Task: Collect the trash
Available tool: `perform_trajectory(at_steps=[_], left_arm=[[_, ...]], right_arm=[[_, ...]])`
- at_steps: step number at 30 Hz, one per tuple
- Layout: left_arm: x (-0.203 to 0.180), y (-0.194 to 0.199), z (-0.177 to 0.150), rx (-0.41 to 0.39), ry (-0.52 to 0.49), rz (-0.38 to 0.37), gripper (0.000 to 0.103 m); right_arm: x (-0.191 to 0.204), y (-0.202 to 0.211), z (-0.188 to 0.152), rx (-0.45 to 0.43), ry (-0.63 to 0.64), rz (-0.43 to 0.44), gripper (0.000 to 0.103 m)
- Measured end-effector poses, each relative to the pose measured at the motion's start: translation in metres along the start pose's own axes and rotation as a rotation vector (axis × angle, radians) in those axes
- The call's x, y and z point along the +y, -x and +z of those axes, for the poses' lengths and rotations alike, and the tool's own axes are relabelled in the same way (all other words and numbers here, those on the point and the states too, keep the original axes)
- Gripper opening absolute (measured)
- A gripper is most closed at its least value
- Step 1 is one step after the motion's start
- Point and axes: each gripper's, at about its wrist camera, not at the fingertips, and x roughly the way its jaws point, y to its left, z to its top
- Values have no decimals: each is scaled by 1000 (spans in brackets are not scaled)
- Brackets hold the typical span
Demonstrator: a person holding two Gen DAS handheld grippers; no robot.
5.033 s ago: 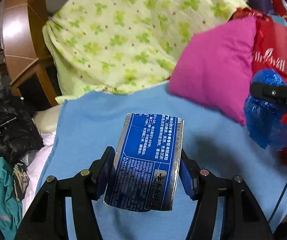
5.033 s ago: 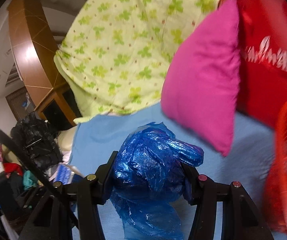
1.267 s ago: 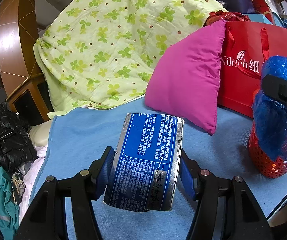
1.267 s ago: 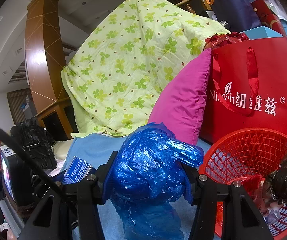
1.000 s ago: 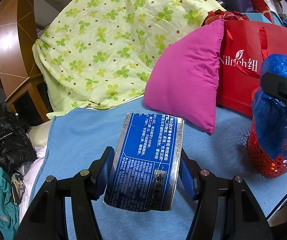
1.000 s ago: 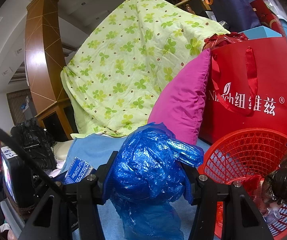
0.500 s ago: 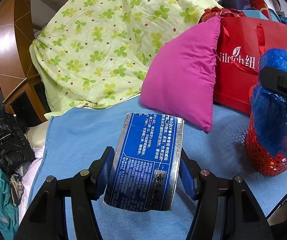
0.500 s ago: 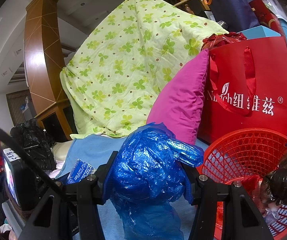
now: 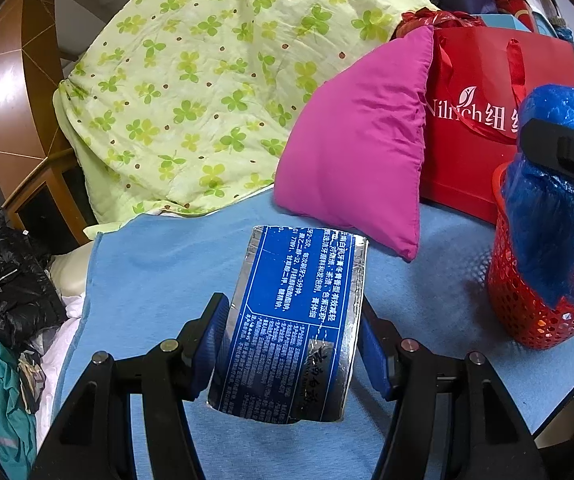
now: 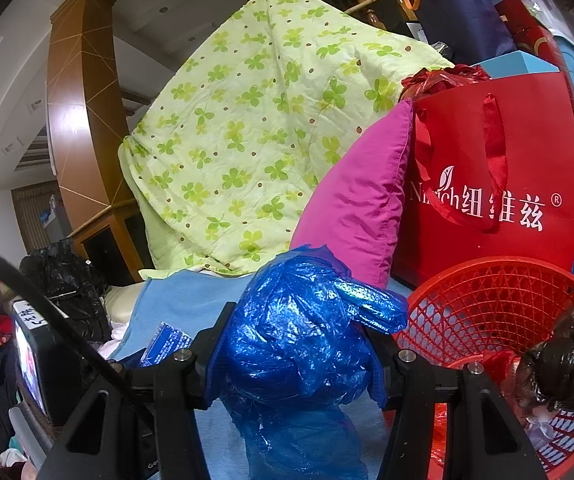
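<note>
Both tools are matte black plastic. The left gripper point(image 9: 293, 332) has angular arms with silver screw heads and blue pads on its fingers point(image 9: 213, 336). The right gripper point(image 10: 297, 356) looks the same, with a black cable point(image 10: 47, 312) curving past.

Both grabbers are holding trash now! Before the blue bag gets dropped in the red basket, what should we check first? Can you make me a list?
1. Right gripper has a firm hold on the blue plastic bag: ok, the pads press it on both sides.
2. Left gripper holds the blue carton: ok, clamped between both pads.
3. Red basket is within view and open on top: ok.
4. Room left in the basket: ok, a dark bag and scraps lie inside, but space remains.
5. Bag is right over the basket opening: not ok, in the right wrist view the basket sits off to the right of it.
6. Basket stands steady on the blue cloth: cannot tell.
</note>
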Motion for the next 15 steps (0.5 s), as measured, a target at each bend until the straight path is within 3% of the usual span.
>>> perform_trajectory(at_steps=[15], left_arm=[[-6, -1, -1, 7, -15, -15, 63]], right_arm=[[-4, 2, 0, -3, 0, 0, 59]])
